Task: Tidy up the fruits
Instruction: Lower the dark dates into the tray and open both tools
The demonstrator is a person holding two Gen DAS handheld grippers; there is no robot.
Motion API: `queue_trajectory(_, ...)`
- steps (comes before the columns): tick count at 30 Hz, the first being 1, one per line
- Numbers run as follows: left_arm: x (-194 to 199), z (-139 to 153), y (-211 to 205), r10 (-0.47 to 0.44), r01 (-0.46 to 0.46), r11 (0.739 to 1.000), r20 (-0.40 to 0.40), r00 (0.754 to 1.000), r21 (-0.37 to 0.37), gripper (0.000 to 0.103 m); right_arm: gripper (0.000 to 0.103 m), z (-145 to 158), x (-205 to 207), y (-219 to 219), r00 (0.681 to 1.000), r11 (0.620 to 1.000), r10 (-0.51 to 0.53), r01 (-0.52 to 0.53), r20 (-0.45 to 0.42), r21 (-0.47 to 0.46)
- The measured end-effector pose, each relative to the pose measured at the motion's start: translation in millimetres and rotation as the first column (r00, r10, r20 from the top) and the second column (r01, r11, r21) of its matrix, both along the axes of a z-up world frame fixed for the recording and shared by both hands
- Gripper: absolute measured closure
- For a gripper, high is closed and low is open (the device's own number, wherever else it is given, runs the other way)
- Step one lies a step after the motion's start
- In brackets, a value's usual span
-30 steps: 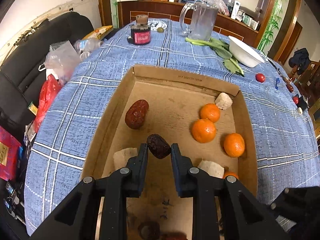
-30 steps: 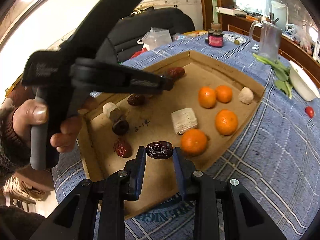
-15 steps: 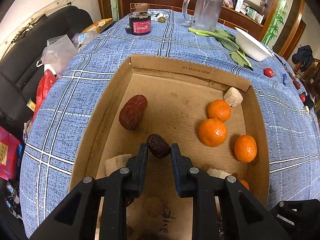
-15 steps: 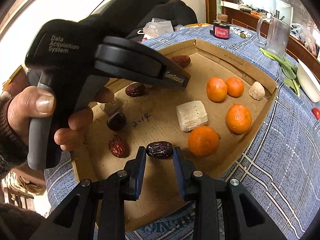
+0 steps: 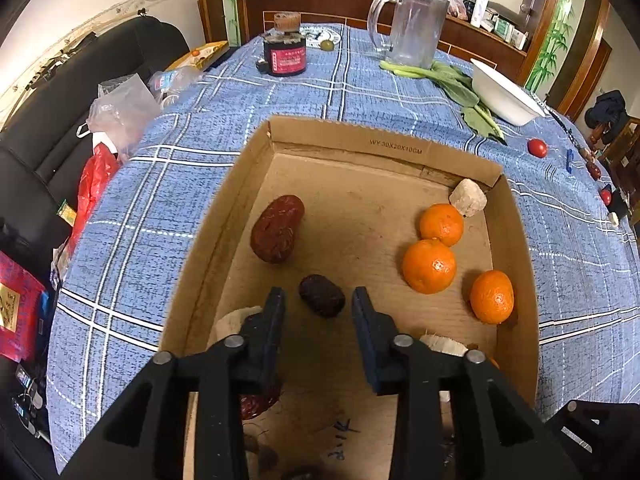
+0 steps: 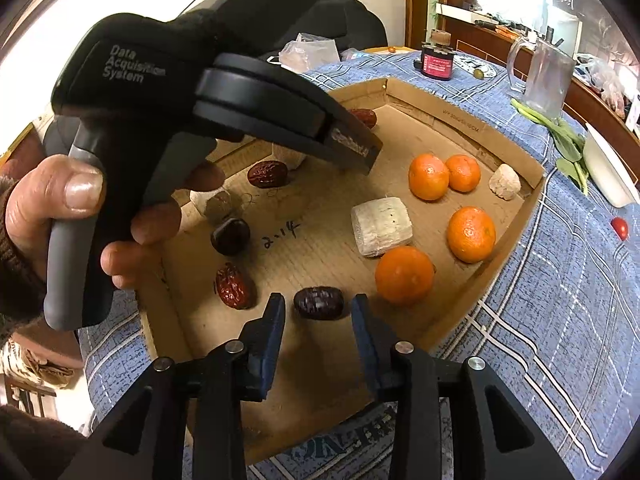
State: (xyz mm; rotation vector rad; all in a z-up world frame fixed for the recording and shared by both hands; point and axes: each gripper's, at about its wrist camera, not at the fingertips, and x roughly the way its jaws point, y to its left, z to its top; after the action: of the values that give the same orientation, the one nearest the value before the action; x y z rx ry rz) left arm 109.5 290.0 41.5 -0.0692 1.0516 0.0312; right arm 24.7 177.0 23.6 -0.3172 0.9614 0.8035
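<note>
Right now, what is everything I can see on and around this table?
brown cardboard box: one, brown, middle of table
round oranges: four, orange, right half of box
wrinkled dates: five showing, red to near-black, left half and near edge of box
pale chunky pieces: at least three, off-white, scattered in box
checked tablecloth: one, blue and white, under box
clear glass pitcher: one, colourless, far end
white bowl: one, white, far right
leafy greens: one bunch, green, beside bowl
red-labelled dark jar: one, far left
person's hand: one, gripping left tool
left tool: black, jaws opening, dark date loose between
right tool: black, jaws opening, dark date loose between
</note>
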Motion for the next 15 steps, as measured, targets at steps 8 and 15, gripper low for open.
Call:
queue_trajectory(8,-8,7,6,0.005,-0.004,0.999,0.013,1.000,-0.037,0.055,0.065,14,-14,-19,0.996,0.996,-0.087,0.087,0.008,0.015)
queue_trajectory(15,-40,31,5,0.084,-0.082,0.996,0.081,0.993,-0.024,0.048,0.047,33,-27,-43,0.985,0.985,-0.171,0.170,0.034,0.037)
